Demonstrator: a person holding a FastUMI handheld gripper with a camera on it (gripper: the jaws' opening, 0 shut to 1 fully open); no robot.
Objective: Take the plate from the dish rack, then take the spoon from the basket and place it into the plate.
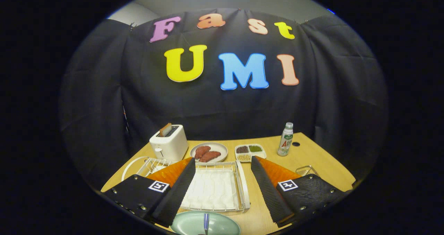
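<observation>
Plate (205, 224), pale green, lies flat on the table (312, 158) at the near edge, low between my claw's (222, 179) two fingers and closer to me than their tips. Spoon (206, 223) rests in the plate; I see its handle running toward me across the plate's middle, the bowl end hidden. Neither finger touches plate or spoon.

Claw is spread wide, nothing between the fingers; both hang above the table. Left finger (173, 193) slants over the near left corner of the dish rack, right finger (272, 193) over bare table just beside the rack's right rim.

Dish rack (242, 186), white wire with a white ribbed tray in it, sits just beyond the plate, between the fingers and ahead of them. More white wire frame (145, 164) shows beyond the left finger; I can't tell whether it belongs to the rack. A small wire basket (305, 170) peeks out beyond the right finger; contents not visible to me.

Further back on the table: a white toaster (169, 143) with a slice standing in its slot, a grey plate of reddish meat (208, 153) just beside it, a white divided dish of grains (249, 152) next along, then a plastic bottle (285, 139) standing upright, well apart from the rack.
</observation>
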